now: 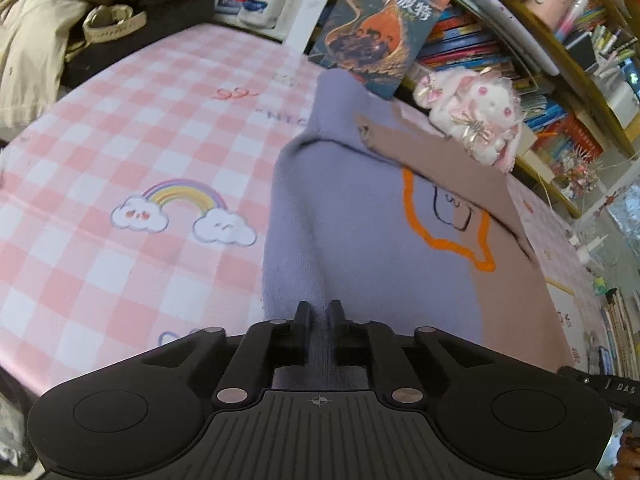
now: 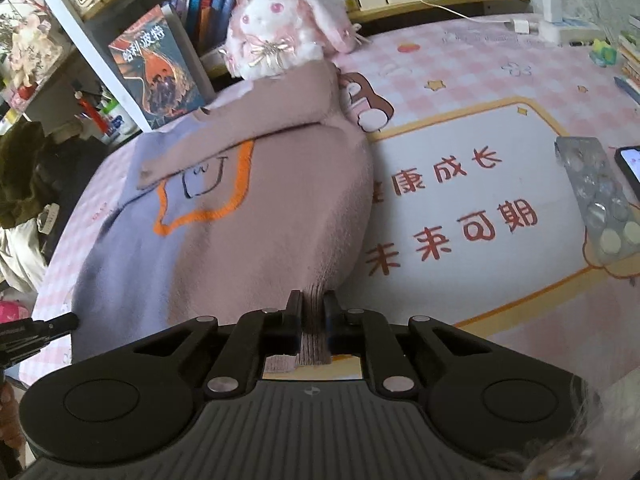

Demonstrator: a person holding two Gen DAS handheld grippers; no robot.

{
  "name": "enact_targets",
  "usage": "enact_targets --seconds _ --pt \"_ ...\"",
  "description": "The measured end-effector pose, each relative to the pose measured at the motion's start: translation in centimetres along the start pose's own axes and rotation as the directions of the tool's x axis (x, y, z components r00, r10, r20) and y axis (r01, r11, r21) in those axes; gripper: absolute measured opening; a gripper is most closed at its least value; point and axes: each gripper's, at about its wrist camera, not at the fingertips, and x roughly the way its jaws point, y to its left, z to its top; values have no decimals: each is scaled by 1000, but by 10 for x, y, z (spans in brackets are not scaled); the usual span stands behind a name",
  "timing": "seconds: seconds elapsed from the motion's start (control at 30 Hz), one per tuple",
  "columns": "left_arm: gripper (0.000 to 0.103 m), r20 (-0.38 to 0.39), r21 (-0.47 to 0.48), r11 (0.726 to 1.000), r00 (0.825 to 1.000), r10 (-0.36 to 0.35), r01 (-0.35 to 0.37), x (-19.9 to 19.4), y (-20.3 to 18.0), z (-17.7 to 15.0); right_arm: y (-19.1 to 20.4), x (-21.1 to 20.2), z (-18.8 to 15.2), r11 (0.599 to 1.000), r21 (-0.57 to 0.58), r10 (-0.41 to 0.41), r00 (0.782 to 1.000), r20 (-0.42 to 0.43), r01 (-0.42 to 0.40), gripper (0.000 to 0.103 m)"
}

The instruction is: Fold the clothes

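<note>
— Sweater [image 2: 256,216] status?
— We find it flat on the counter [image 2: 460,92], one sleeve [image 2: 240,128] folded across. Left tongs [image 1: 319,314] and right tongs [image 2: 313,306] clamp its hem; lengthwise fold remains.

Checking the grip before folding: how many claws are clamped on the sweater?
2. The left claw pinches the sweater's purple hem; the right claw pinches its pink hem.
</note>
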Motion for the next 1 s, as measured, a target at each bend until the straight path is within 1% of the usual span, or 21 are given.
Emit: enact_targets --seconds 0.03,0.1,0.13,0.17,0.23,0.37,0.5,0.53,0.57,0.6,0.63,0.7,0.73,0.8,0.87,0.9,0.93,0.97,1.0 --pt "23 -2 -8 1000 1000 -2 2 -1 2 -1 0 1 -1 1000 0 -9 1000 -8 9 11" --pt "33 -2 -23 1000 1000 -9 9 -2 6 -2 -2 6 -2 1000 3 -28 999 -32 28 16" --pt "37 -3 -29 999 1000 -13 13 -3 7 -3 -3 8 -3 999 4 -35 998 -43 35 17" --pt "38 -5 -33 999 1000 -16 16 -4 7 -4 -5 9 -4 999 8 -34 998 -52 34 20" --pt "46 -10 -36 999 1000 -17 16 -4 7 -4 -8 11 -5 999 19 -30 997 -69 32 27" --pt "47 -20 -50 999 1000 -13 13 -2 8 -5 -9 12 -6 999 21 -24 997 -70 25 28" --pt "41 -23 -72 997 1000 8 -9 2 10 -5 -6 12 -6 1000 10 -29 997 -71 29 28" --pt "23 -22 -74 997 1000 10 -11 2 10 -5 -6 12 -6 999 10 -29 997 -71 30 21" --pt "17 -23 -70 997 1000 10 -11 3 10 -4 -6 12 -6 999 10 -30 997 -72 31 13" --pt "9 -21 -65 998 1000 10 -12 3 9 -4 -7 11 -5 1000 13 -26 997 -68 27 12" --pt "5 2 -47 999 1000 10 -10 -1 6 -3 -6 9 -5 1000 17 -14 998 -54 15 10" --pt "5 39 17 1000 999 2 -3 -7 -5 -2 -5 4 -4 1000 22 13 1000 -23 -13 10" --pt "6 45 43 999 999 -3 1 -7 -10 -1 -5 2 -3 999 25 27 1000 -8 -27 10" --pt "7 28 62 998 1000 -7 5 -3 -13 1 -3 1 -1 999 19 44 999 -1 -44 10" --pt "13 4 60 998 1000 1 -1 3 -13 1 -1 3 0 999 13 45 999 -9 -44 10" --pt "21 -6 55 998 1000 10 -9 5 -11 1 0 5 0 999 14 43 999 -14 -43 10" --pt "33 -17 47 999 1000 21 -21 7 -10 1 0 6 0 999 16 41 999 -19 -41 13" --pt "38 -19 41 999 999 34 -33 7 -9 0 -1 7 0 999 20 34 999 -24 -34 17" --pt "47 -22 37 998 999 46 -46 7 -8 0 -1 8 0 999 23 25 999 -29 -25 18"
